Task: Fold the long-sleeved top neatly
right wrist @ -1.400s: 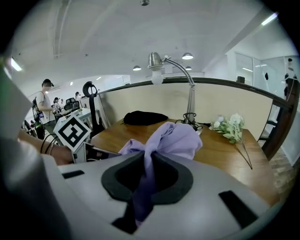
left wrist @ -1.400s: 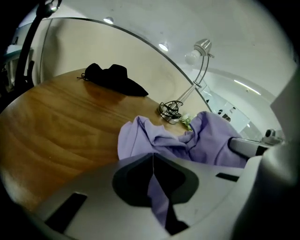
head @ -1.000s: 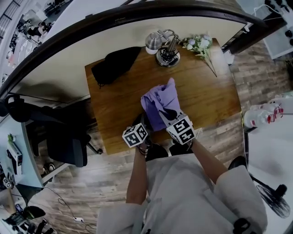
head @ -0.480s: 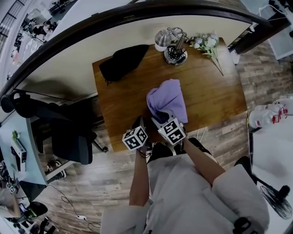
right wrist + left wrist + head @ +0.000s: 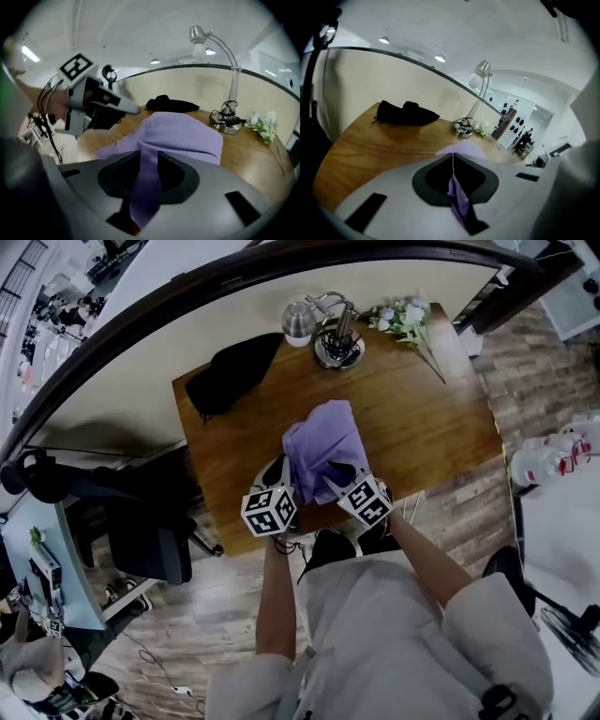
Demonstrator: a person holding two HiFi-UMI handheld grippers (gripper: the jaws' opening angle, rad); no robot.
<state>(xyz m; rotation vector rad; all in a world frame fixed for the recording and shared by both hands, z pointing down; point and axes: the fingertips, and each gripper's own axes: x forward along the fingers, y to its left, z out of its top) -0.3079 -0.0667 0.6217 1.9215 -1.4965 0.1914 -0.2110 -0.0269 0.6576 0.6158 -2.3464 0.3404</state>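
A purple long-sleeved top (image 5: 323,442) lies bunched on the wooden table (image 5: 422,418), near its front edge. My left gripper (image 5: 280,472) is at the top's left edge, shut on a thin fold of purple fabric (image 5: 458,197) that runs up between its jaws. My right gripper (image 5: 335,484) is at the near right edge. Its jaws have just been opening, and a broad band of the top (image 5: 147,183) still lies in the gap between them. In the right gripper view the left gripper (image 5: 133,110) hovers over the top's left side.
A black pouch (image 5: 230,376) lies at the table's far left corner. A desk lamp (image 5: 328,334) with a cable and a bunch of pale flowers (image 5: 405,320) stand along the far edge. A dark office chair (image 5: 141,531) is left of the table.
The left gripper has risen and rolled with its fold of fabric. The right gripper has come down toward the table, and the top now sits flatter and closer to both grippers.
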